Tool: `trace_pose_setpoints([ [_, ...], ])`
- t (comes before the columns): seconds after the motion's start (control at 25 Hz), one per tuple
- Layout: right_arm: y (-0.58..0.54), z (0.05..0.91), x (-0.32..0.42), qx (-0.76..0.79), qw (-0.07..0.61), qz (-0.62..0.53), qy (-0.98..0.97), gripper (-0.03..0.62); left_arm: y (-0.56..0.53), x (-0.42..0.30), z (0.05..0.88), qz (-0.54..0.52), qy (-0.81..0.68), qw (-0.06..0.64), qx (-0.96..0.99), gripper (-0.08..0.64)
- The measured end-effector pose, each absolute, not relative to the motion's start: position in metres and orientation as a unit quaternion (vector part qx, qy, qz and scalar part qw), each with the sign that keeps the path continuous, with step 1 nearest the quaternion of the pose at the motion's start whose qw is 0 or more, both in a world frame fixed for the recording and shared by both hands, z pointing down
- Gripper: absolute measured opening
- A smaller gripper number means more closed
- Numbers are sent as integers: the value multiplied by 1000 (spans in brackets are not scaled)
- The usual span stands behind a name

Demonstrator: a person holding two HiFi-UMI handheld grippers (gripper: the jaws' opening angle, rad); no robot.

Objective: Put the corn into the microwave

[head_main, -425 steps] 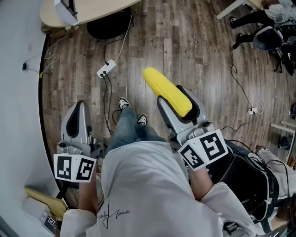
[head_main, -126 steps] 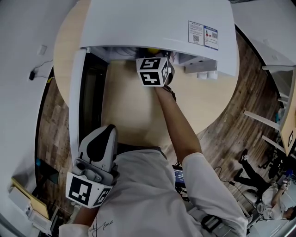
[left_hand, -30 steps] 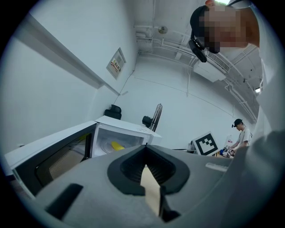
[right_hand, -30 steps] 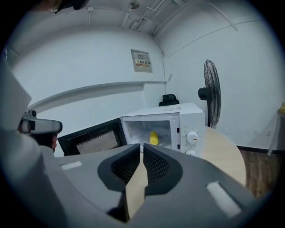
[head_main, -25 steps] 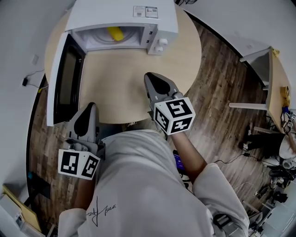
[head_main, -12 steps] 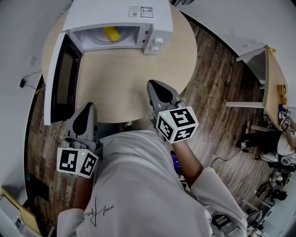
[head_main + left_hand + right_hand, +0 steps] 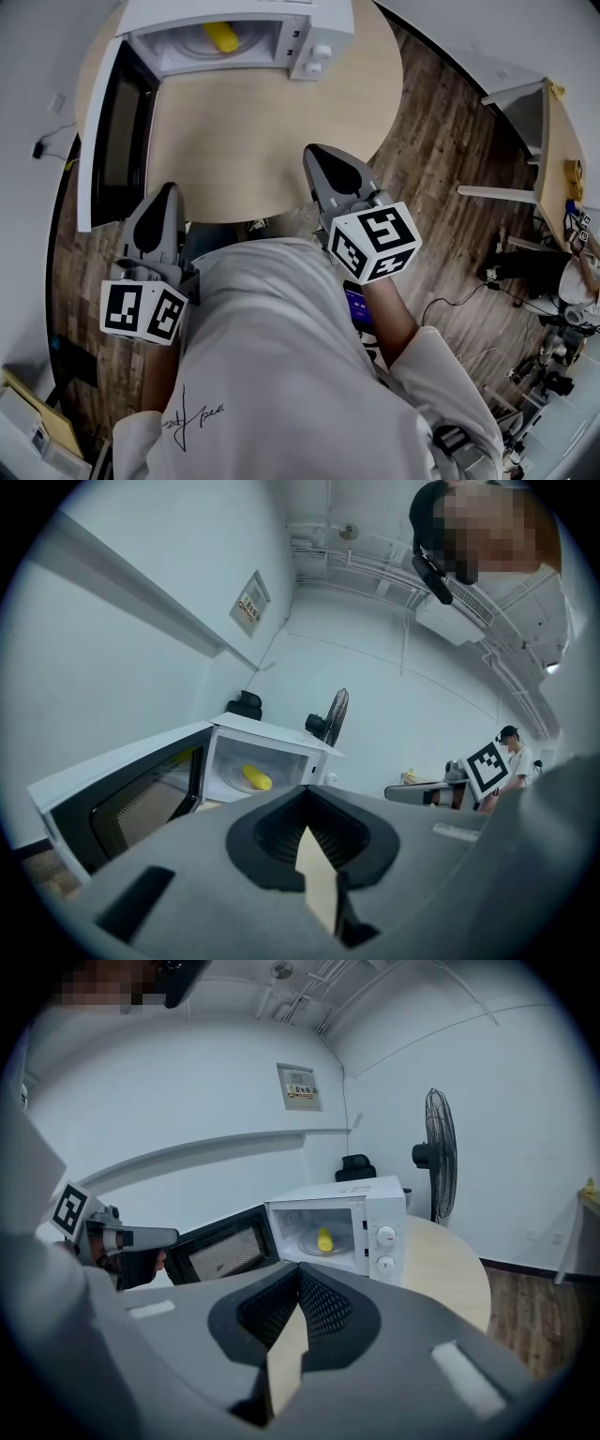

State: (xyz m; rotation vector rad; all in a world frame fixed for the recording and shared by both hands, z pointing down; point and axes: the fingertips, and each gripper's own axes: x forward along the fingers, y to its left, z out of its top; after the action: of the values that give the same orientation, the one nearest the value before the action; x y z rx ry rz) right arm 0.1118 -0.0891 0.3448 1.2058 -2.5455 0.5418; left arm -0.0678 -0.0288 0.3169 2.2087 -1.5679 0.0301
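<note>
The yellow corn (image 7: 221, 36) lies on the turntable inside the white microwave (image 7: 319, 28), whose door (image 7: 112, 131) stands swung wide open to the left. It also shows through the open front in the left gripper view as corn (image 7: 254, 778) and in the right gripper view as corn (image 7: 324, 1239). My right gripper (image 7: 319, 155) hovers shut and empty over the near edge of the round wooden table (image 7: 253, 141), well back from the microwave. My left gripper (image 7: 161, 192) is held shut and empty beside the table's near-left edge, below the door.
The open door (image 7: 225, 1241) juts out past the table's left side. A standing fan (image 7: 433, 1162) is behind the table at the right. Another table (image 7: 562, 122) stands at the far right on the wooden floor, with cables and a seated person beyond.
The corn, once held in my right gripper, now lies in the microwave. My right gripper has drawn back from the oven to the table's near edge; the left has stayed put.
</note>
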Motion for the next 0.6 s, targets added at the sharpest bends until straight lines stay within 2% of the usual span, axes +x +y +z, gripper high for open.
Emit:
trace_pose_setpoints([
  [0.6, -86, 349, 114, 404, 146, 205, -880, 11, -33, -85, 336, 42, -608, 235, 757, -11],
])
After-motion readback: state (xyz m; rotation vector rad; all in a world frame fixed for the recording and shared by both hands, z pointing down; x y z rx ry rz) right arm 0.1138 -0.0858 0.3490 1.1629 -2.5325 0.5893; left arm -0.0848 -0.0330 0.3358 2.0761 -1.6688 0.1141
